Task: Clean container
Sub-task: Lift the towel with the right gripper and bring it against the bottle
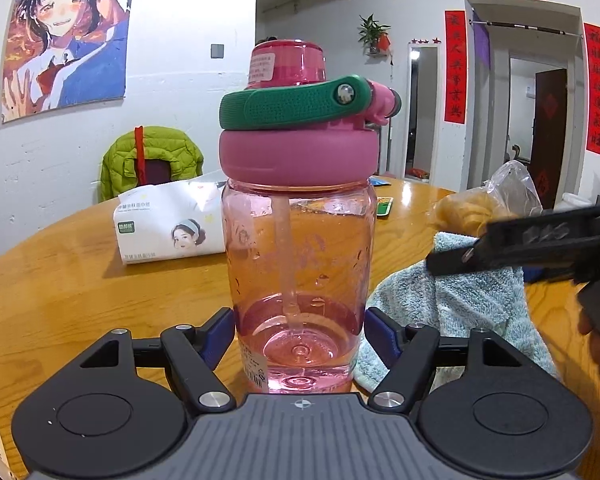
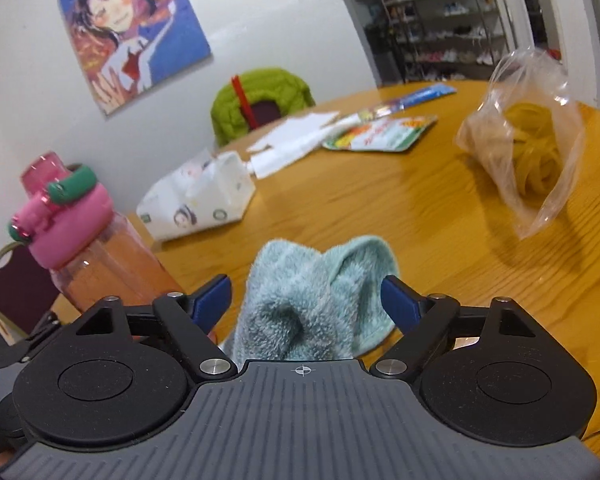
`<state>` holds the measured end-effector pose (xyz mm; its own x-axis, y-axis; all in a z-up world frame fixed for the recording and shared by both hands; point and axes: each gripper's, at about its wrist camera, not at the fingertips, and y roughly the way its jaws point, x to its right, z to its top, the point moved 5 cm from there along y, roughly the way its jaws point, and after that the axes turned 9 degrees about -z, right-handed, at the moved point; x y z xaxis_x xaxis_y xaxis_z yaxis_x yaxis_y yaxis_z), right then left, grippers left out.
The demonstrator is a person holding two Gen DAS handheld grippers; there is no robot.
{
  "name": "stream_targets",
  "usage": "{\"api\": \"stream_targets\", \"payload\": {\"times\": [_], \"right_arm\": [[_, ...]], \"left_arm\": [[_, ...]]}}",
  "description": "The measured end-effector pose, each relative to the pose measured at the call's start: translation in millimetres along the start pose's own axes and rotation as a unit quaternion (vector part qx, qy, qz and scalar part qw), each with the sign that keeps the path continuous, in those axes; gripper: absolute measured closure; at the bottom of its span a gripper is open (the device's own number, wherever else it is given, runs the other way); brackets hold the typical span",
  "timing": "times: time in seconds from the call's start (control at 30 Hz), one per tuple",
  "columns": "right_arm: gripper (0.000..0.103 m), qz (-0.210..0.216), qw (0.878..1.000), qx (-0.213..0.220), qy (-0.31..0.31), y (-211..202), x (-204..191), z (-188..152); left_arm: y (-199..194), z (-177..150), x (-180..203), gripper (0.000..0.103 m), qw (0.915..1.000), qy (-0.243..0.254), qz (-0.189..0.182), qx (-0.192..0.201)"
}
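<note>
Pink water bottle (image 1: 298,248) is seen upright at the centre of the left wrist frame, standing on the wooden tabletop (image 1: 80,280); its pink lid with the green carry handle (image 1: 292,106) is closed, and droplets and a little liquid are visible inside the clear body. The left claw (image 1: 298,334) is closed around the bottle's lower body, with a blue pad (image 1: 216,336) pressed to each side. In the right wrist frame the same bottle appears at the left edge.

A light blue terry cloth (image 2: 316,300) is bunched at the lower centre of the right wrist frame, between the fingers of the right claw (image 2: 306,300). The blue pads (image 2: 398,300) stand apart with a gap showing on either side of the cloth, so the cloth is judged not to be pinched yet (though part of it is hidden under the claw body). In the left wrist frame the cloth lies at the lower right, just beside the bottle.

No wiping contact is shown: the cloth is not on the bottle wall. The bottle is judged steadied and the cloth reached, while grasping the cloth and wiping the outside are left to be done.

A tissue pack (image 1: 168,224) lies behind the bottle, and a plastic bag of rubber bands (image 2: 528,152) sits at the upper right of the right wrist frame.
</note>
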<state>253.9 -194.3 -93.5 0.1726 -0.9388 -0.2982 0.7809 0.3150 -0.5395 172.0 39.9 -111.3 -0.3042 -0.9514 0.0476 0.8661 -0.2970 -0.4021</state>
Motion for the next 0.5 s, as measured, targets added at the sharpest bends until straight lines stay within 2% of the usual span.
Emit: {"api": "stream_targets", "payload": {"times": [0.03,0.07,0.13,0.23,0.3,0.37,0.5], "right_arm": [[0.036,-0.001,1.0,-0.017,0.001,4.8,0.6,-2.8],[0.046,-0.002,0.999,-0.038,-0.001,12.1,0.2,-6.6],[0.053,-0.006,0.998,-0.066,-0.01,23.1,-2.6,-12.8],[0.065,-0.008,0.999,-0.043,-0.025,20.4,-11.9,-13.3],[0.067,0.012,1.0,-0.024,0.001,17.2,-13.8,-5.9],[0.068,0.055,0.997,0.0,0.049,11.2,-14.6,7.7],[0.067,0.131,0.982,0.053,0.128,-1.2,-21.4,25.1]], "left_arm": [[-0.1,-0.1,0.5,0.034,1.0,0.0,0.001,0.001],[-0.2,-0.2,1.1,0.034,1.0,0.001,0.002,0.001],[-0.3,-0.3,1.7,0.034,1.0,0.001,0.003,0.002],[-0.4,0.2,2.1,0.034,1.0,0.001,0.004,0.002],[-0.5,0.3,2.3,0.034,1.0,0.0,0.003,0.003],[0.0,0.5,1.8,0.034,1.0,-0.001,0.002,0.004],[-0.1,0.3,2.0,0.034,1.0,-0.002,0.002,0.005]]}}
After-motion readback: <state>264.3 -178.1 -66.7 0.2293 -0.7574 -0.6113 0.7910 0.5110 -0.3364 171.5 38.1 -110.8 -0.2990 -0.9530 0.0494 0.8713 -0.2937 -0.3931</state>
